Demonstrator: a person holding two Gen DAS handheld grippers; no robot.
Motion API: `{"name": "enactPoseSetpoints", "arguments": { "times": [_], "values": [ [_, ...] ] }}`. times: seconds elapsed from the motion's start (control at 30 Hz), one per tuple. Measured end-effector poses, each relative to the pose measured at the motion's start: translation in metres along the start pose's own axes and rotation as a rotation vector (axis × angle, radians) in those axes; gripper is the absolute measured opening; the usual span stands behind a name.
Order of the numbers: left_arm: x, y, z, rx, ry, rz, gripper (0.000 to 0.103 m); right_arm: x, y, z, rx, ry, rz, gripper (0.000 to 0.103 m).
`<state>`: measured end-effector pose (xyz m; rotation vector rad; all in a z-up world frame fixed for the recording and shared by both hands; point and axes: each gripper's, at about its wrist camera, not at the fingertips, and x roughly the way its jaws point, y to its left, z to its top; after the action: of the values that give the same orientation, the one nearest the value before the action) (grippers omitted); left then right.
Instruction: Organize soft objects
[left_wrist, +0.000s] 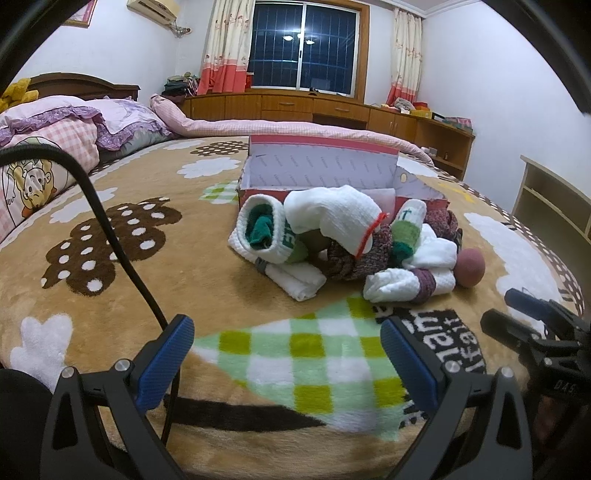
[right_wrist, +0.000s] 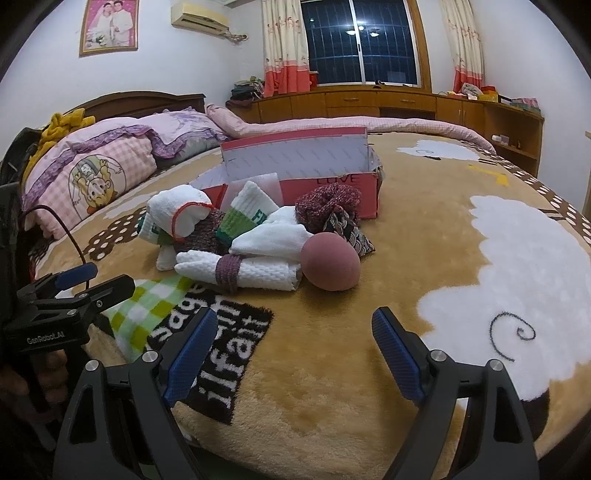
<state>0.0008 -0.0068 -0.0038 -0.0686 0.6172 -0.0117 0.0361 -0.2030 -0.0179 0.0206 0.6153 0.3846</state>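
Heap of soft things (right_wrist: 255, 236) on the plush bed blanket (right_wrist: 369, 369), ahead of both grippers and touching neither. In it: rolled white socks with green bands (left_wrist: 266, 232), a white towel roll bound with purple yarn (right_wrist: 236, 273), a maroon knit piece (right_wrist: 327, 201), a small patterned pouch (right_wrist: 351, 232), and a white bundle edged with red thread (left_wrist: 340, 218). Nearest the right gripper (right_wrist: 295, 354), a dusty-pink ball (right_wrist: 330, 263), touching the towel roll, a little left of that gripper's midline. Just behind the heap, an open red box (left_wrist: 332, 173) with pale lining, lid tilted up at the back.

Left gripper (left_wrist: 288, 362) released, blue pads (left_wrist: 166, 362) spread wide over a green-and-white checked patch of the blanket, nothing between them, heap straight ahead. Right gripper likewise wide apart and empty, over tan plush. Each gripper visible at the edge of the other's view, side by side. Black cable (left_wrist: 110, 229) looping left of the left gripper. Farther off: pink pillows (right_wrist: 96, 173), wooden cabinets (right_wrist: 369, 101), curtained dark window (right_wrist: 362, 40).
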Motion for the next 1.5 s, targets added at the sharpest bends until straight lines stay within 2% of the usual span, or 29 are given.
{"name": "enactPoseSetpoints", "arguments": {
  "times": [1.5],
  "values": [
    [-0.0030, -0.0022, -0.0007, -0.006, -0.005, -0.016, 0.103, -0.0007, 0.0060, -0.0008, -0.010, -0.002, 0.005, 0.088]
  ]
}}
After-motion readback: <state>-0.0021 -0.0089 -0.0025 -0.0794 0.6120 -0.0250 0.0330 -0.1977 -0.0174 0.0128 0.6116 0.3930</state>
